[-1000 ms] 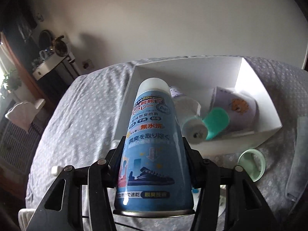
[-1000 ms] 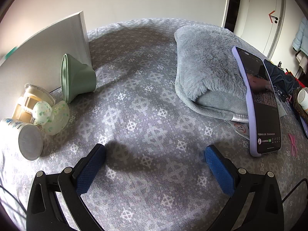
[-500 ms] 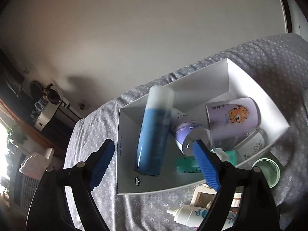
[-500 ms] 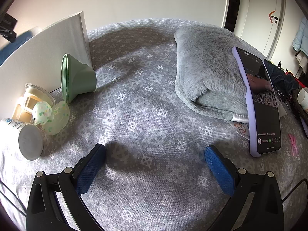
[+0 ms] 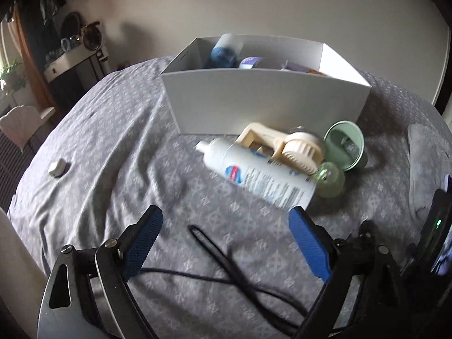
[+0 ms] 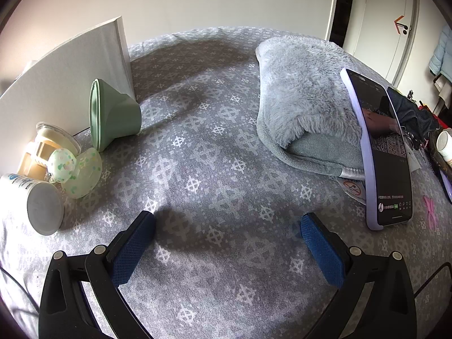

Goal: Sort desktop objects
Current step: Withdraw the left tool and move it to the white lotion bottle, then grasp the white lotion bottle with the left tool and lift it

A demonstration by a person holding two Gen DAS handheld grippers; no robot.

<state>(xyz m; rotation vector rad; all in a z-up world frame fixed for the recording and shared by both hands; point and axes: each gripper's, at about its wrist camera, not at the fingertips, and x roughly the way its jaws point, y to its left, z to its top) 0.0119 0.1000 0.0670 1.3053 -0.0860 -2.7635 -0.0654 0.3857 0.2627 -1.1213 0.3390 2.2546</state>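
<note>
Blue-padded jaws of the left gripper [image 5: 224, 240] are opening wide with nothing between them; a black cable [image 5: 226, 265] lies on the patterned grey cloth [image 5: 107, 141] directly beneath. Just beyond, the white bottle [image 5: 258, 173] lies on its side, touching a cream brush [image 5: 285, 147], a spotted green duck [image 5: 330, 179] and a tipped green cup [image 5: 344, 145]. Behind them stands the white box [image 5: 265, 107], already holding a blue spray can [image 5: 223, 53] and other items. The right gripper [image 6: 227, 238] hovers with jaws wide and empty over bare cloth, the duck and cup well to its left.

Risks: a low approach may snag the cable. Grasping the round bottle off-centre may roll it into its neighbours. The soft, wrinkled surface offers poor support.
</note>
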